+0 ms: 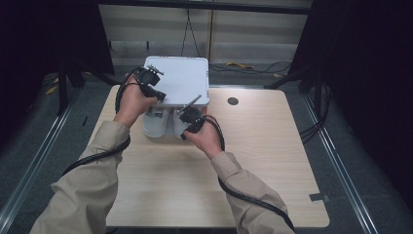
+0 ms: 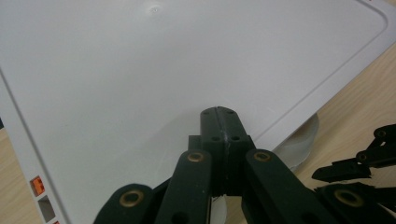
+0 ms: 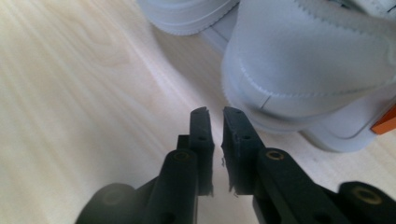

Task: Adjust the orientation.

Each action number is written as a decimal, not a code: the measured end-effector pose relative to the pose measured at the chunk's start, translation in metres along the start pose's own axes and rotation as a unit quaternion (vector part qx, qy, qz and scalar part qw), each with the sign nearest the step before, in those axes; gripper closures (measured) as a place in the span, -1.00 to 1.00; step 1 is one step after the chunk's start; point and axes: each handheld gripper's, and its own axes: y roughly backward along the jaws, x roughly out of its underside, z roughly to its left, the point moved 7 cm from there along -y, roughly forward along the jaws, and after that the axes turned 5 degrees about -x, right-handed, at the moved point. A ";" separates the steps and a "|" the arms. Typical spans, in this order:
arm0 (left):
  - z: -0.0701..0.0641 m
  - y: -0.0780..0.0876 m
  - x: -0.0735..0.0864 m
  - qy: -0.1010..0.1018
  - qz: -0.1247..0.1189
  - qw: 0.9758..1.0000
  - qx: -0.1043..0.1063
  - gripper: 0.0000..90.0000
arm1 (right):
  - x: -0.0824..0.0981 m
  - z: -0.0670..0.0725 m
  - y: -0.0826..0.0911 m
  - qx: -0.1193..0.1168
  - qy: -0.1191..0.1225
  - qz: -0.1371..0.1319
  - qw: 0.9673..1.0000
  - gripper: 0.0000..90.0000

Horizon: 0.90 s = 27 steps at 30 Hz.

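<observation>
Pale wood grain covers the table (image 1: 160, 195), which is the biggest thing in front of the person, and a small dark round cap (image 1: 233, 101) sits in its surface toward the far right. Next in size is a white box lid (image 1: 181, 78), flat and rounded at the corners, raised at a tilt over the far middle of the table; in the left gripper view its broad smooth face (image 2: 140, 70) slopes up and away, with a raised rim running along its right edge. Under the lid stand white shoes (image 1: 158, 124), close together on the wood — the right gripper view shows the stitched heel of one (image 3: 303, 70) just beyond the jaws, with a small orange tab (image 3: 385, 122) at its side. The left gripper (image 1: 157, 93) reaches in at the lid's near left edge; its jaws are pressed tight together (image 2: 220, 133) right at the white face, though whether the lid's edge is pinched between them I cannot tell. The right gripper (image 1: 186, 130) hovers low beside the shoes — its jaws (image 3: 215, 135) stand slightly parted with bare table showing in the narrow gap, nothing held, the heel near but apart.
</observation>
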 end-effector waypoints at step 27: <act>0.005 0.020 0.091 -0.024 0.057 0.998 -0.008 0.79 | 0.042 -0.016 0.061 0.030 -0.019 -0.004 0.999 0.17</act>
